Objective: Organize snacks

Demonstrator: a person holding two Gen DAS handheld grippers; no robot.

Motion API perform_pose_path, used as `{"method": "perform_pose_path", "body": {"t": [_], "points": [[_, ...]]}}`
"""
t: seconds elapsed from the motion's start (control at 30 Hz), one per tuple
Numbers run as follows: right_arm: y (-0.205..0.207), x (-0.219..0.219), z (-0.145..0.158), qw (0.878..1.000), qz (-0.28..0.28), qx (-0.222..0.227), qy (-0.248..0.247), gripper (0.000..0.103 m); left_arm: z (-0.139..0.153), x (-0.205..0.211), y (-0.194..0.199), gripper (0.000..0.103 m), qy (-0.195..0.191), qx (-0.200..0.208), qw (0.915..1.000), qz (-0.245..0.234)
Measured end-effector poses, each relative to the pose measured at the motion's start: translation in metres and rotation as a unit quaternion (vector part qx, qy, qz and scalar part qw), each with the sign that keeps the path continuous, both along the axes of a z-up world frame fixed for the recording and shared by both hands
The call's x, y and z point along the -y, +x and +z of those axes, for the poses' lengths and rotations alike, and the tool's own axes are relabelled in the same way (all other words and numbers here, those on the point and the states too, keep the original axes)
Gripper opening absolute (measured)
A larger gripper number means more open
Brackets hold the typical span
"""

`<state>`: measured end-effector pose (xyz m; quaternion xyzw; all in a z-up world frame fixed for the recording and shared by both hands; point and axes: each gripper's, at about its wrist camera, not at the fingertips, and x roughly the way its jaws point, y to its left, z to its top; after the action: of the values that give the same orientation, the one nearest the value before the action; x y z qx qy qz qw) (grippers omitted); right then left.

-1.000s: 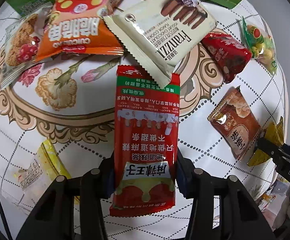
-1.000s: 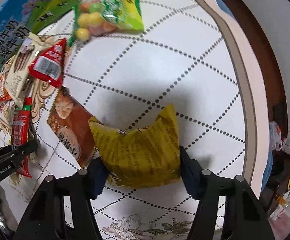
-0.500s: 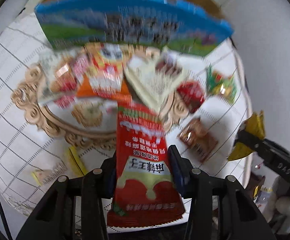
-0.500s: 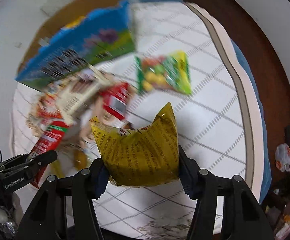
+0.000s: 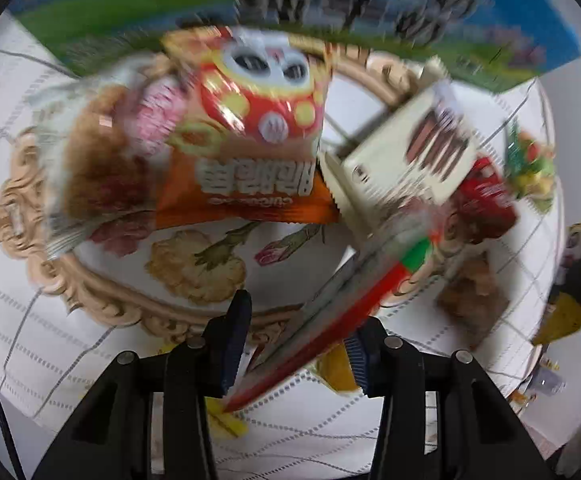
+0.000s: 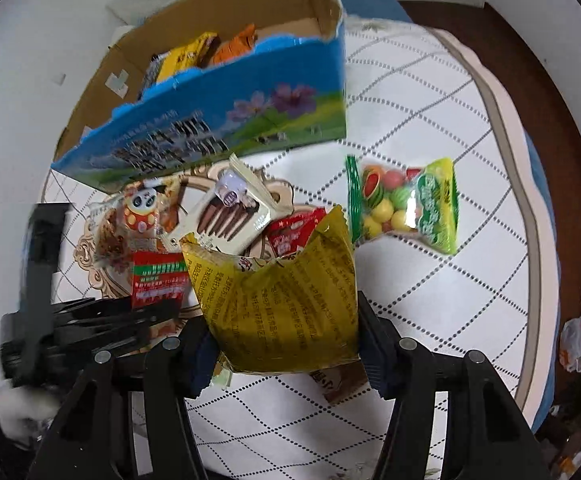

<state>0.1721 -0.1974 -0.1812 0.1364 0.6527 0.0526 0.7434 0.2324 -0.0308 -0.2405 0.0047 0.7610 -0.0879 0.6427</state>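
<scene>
My left gripper [image 5: 296, 332] has a long red snack packet [image 5: 342, 312] between its jaws, which are opening slightly. The packet is tilted and seen nearly edge-on, blurred, and it still hangs in the grip. The right wrist view shows the same red packet [image 6: 158, 280] rising from the left gripper [image 6: 130, 316]. My right gripper [image 6: 282, 344] is shut on a crumpled yellow snack packet [image 6: 282, 300], held above the table. A blue printed cardboard box [image 6: 226, 128] stands open at the back with several snacks inside.
On the patterned tablecloth [image 6: 430, 300] lie an orange bag [image 5: 250, 140], a cream cookie pack [image 5: 410, 152], a small red packet [image 5: 486, 196], a brown packet [image 5: 474, 300] and a green fruit-candy bag [image 6: 406, 204]. The table's rim [image 6: 506, 120] curves along the right.
Both grippers have risen with their packets and moved toward the box, whose open top now shows. The red packet has twisted from flat to edge-on in the left jaws.
</scene>
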Motion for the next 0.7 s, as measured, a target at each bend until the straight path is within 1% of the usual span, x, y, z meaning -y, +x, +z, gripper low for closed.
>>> {"method": "perform_pose_path", "body": {"t": [0.07, 0.17, 0.23, 0.27, 0.3, 0.33, 0.43, 0.47, 0.6, 0.63, 0.67, 0.7], "points": [[0.001, -0.001, -0.007, 1.000, -0.003, -0.005, -0.001, 0.062, -0.007, 0.003, 0.001, 0.043, 0.019, 0.007, 0.9997, -0.015], [0.001, 0.000, -0.015, 1.000, -0.010, -0.011, -0.004, 0.062, -0.013, 0.015, -0.001, 0.043, 0.047, 0.026, 0.9971, -0.054], [0.000, -0.001, -0.018, 1.000, -0.012, -0.013, -0.005, 0.062, -0.009, 0.016, -0.002, 0.041, 0.052, 0.039, 0.9961, -0.060], [-0.001, -0.001, -0.018, 1.000, -0.012, -0.013, -0.004, 0.062, -0.007, 0.016, -0.004, 0.037, 0.050, 0.044, 0.9960, -0.060], [-0.003, -0.001, -0.017, 1.000, -0.012, -0.012, -0.005, 0.062, -0.003, 0.015, -0.005, 0.026, 0.049, 0.050, 0.9957, -0.061], [-0.003, -0.002, -0.017, 1.000, -0.013, -0.011, -0.005, 0.062, -0.002, 0.016, -0.006, 0.022, 0.049, 0.055, 0.9955, -0.061], [-0.006, -0.001, -0.013, 1.000, -0.015, -0.007, -0.001, 0.062, 0.018, 0.004, -0.013, 0.016, 0.032, 0.069, 0.9960, -0.047], [-0.006, -0.001, -0.011, 1.000, -0.016, -0.005, 0.000, 0.062, 0.024, 0.000, -0.016, 0.013, 0.028, 0.072, 0.9961, -0.043], [-0.005, -0.002, -0.002, 1.000, -0.015, 0.003, 0.007, 0.062, 0.060, -0.028, -0.022, 0.011, -0.007, 0.076, 0.9969, -0.019], [-0.004, -0.003, 0.001, 1.000, -0.013, 0.006, 0.009, 0.062, 0.071, -0.033, -0.022, 0.011, -0.016, 0.081, 0.9965, -0.013], [-0.003, -0.005, 0.005, 1.000, -0.011, 0.010, 0.010, 0.062, 0.090, -0.047, -0.030, 0.011, -0.024, 0.085, 0.9960, -0.011], [-0.002, -0.006, 0.008, 1.000, -0.010, 0.013, 0.011, 0.062, 0.098, -0.052, -0.029, 0.011, -0.029, 0.088, 0.9956, -0.006]]}}
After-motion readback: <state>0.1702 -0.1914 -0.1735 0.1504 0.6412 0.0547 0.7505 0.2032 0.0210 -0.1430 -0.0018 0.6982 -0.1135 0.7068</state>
